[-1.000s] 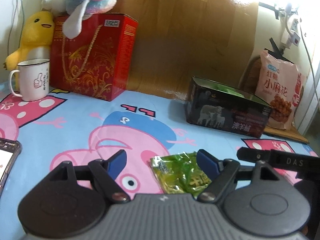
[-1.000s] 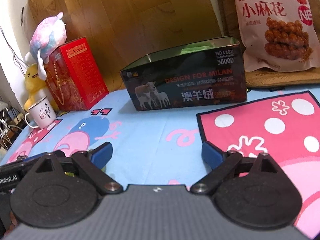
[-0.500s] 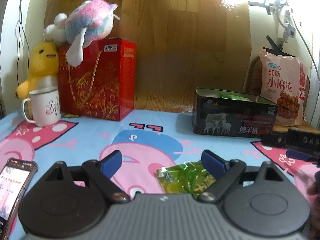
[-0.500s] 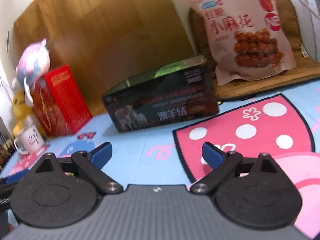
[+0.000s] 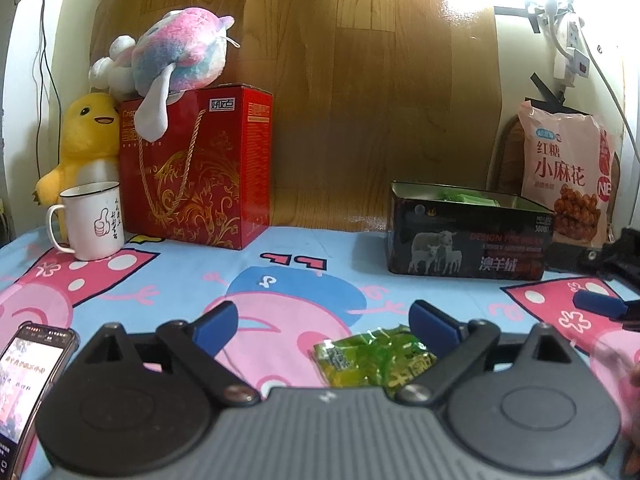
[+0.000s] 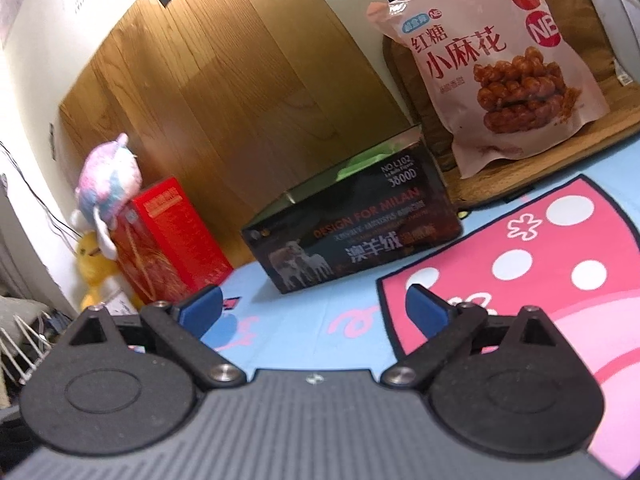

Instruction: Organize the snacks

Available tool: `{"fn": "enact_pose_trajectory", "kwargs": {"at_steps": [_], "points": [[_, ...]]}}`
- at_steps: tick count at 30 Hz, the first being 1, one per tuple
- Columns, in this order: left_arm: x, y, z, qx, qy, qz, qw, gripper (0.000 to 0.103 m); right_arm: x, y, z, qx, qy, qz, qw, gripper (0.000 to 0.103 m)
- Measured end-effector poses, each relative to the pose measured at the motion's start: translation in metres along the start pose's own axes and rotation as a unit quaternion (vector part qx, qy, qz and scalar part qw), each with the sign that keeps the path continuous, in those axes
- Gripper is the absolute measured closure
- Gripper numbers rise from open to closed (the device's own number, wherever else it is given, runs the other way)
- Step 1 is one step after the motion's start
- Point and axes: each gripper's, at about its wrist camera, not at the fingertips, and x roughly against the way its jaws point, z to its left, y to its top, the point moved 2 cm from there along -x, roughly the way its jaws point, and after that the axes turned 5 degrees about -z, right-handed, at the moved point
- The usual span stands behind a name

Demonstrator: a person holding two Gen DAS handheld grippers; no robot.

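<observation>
right gripper [image 6: 314, 312]: fingers [image 6: 426, 314] wide apart, nothing between
black tin [image 6: 356, 232]: open top, ahead on cartoon-print surface [image 6: 304, 324]
pink snack bag [image 6: 492, 60]: upright, behind tin, right
red box [image 6: 168, 244]: far left

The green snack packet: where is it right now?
In the left wrist view the green snack packet lies on the cartoon sheet, low and right of centre, beside the left gripper's right finger, nearer than the black tin.

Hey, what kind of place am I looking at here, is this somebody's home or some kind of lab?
Most likely a home, perhaps a bedroom: a cartoon-print sheet covers the surface, plush toys sit on a red gift box against a wooden board, and a mug and snack bag stand nearby.
</observation>
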Motion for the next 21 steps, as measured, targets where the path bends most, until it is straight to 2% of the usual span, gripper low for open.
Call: {"fn": "enact_pose_trajectory", "kwargs": {"at_steps": [5, 9, 15, 21], "points": [[0.0, 0.0, -0.002, -0.007, 0.002, 0.0, 1.0, 0.004, 0.007, 0.003, -0.008, -0.027, 0.001, -0.031, 0.999, 0.004], [-0.001, 0.0, -0.002, -0.008, 0.004, 0.002, 1.0, 0.002, 0.014, 0.005, -0.022, -0.071, -0.01, -0.065, 0.995, 0.004], [-0.003, 0.0, 0.0, -0.001, 0.007, 0.008, 0.9999, 0.0, 0.006, 0.008, -0.039, -0.131, 0.002, -0.01, 0.991, 0.0], [-0.005, 0.001, 0.003, 0.007, 0.01, 0.013, 0.9998, 0.0, 0.005, 0.005, -0.03, -0.114, 0.022, 0.006, 0.993, 0.0]]}}
